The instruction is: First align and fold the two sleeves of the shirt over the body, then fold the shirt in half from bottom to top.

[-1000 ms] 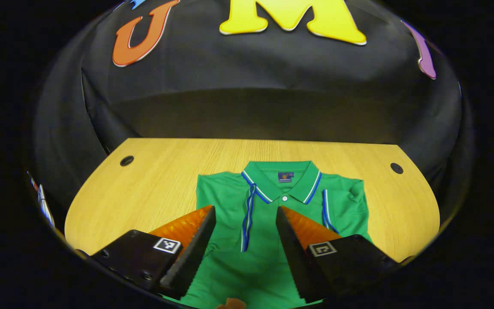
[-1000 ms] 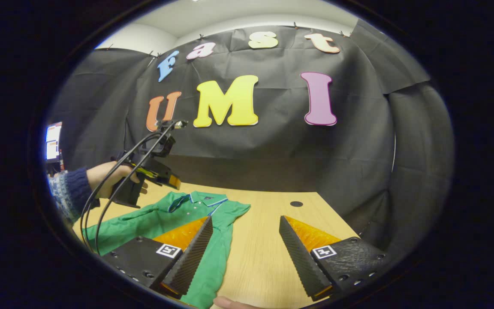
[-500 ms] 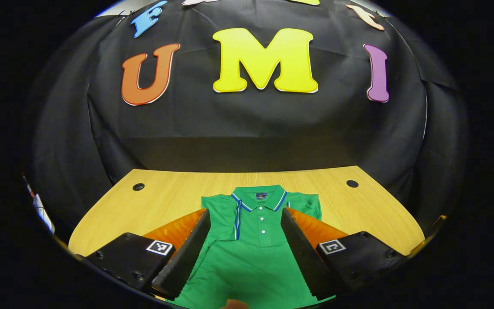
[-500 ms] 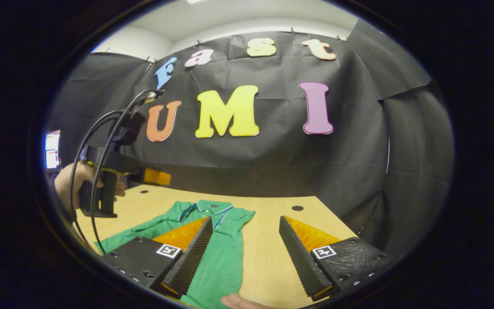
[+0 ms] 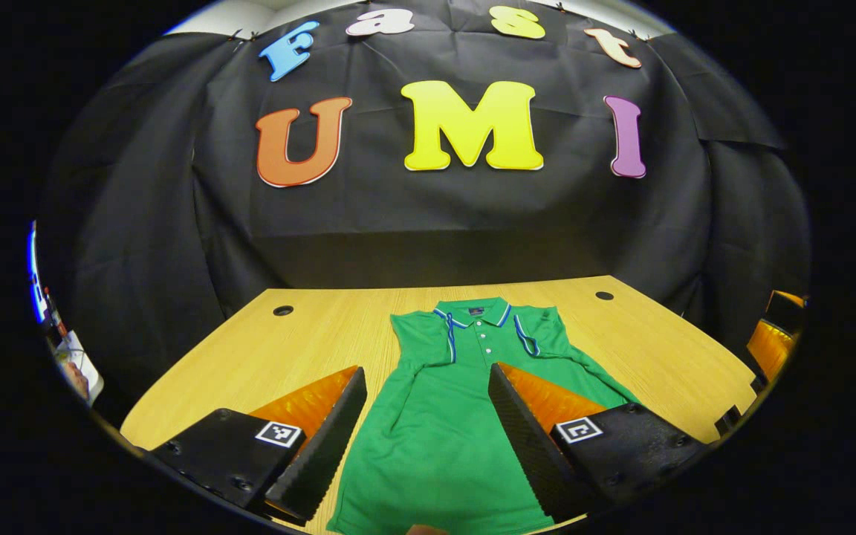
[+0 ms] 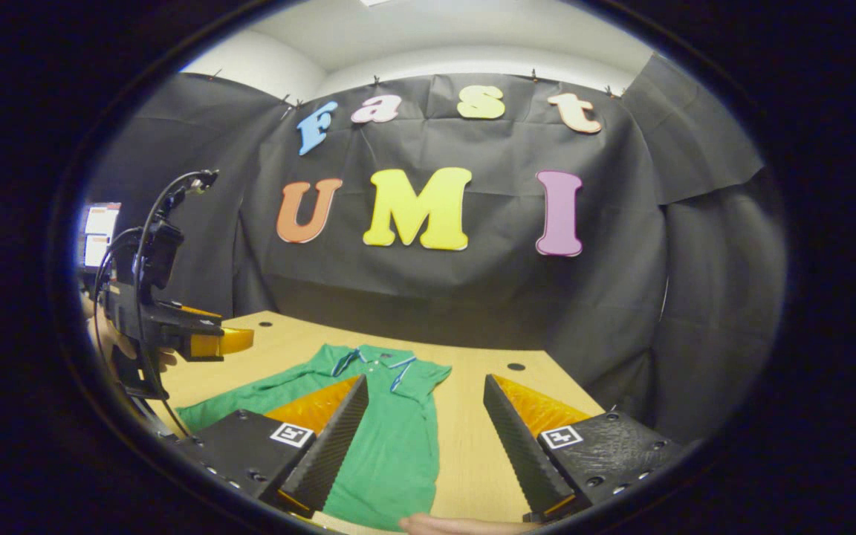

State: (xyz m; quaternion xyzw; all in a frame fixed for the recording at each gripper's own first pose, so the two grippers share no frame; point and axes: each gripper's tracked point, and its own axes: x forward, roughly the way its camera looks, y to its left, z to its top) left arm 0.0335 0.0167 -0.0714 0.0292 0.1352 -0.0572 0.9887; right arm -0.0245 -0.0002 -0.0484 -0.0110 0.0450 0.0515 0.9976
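- wooden table (image 5: 264, 357) carries the green shirt (image 5: 443, 438), lying flat.
- left gripper (image 5: 428, 405) hovers above its hem, fingers apart, empty.
- right gripper (image 6: 424, 416) likewise spread, shirt left of centre.
- long axis runs away toward the collar (image 5: 476, 310).

Bare table (image 5: 264, 357) around shirt (image 5: 443, 438), nothing blocking

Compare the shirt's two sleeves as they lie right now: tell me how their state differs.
In the left gripper view, one sleeve lies folded in over the green shirt body, its trim beside the placket. The other sleeve still spreads outward onto the wooden table, not folded. Both are green with blue-and-white trim, and neither is held by a gripper.
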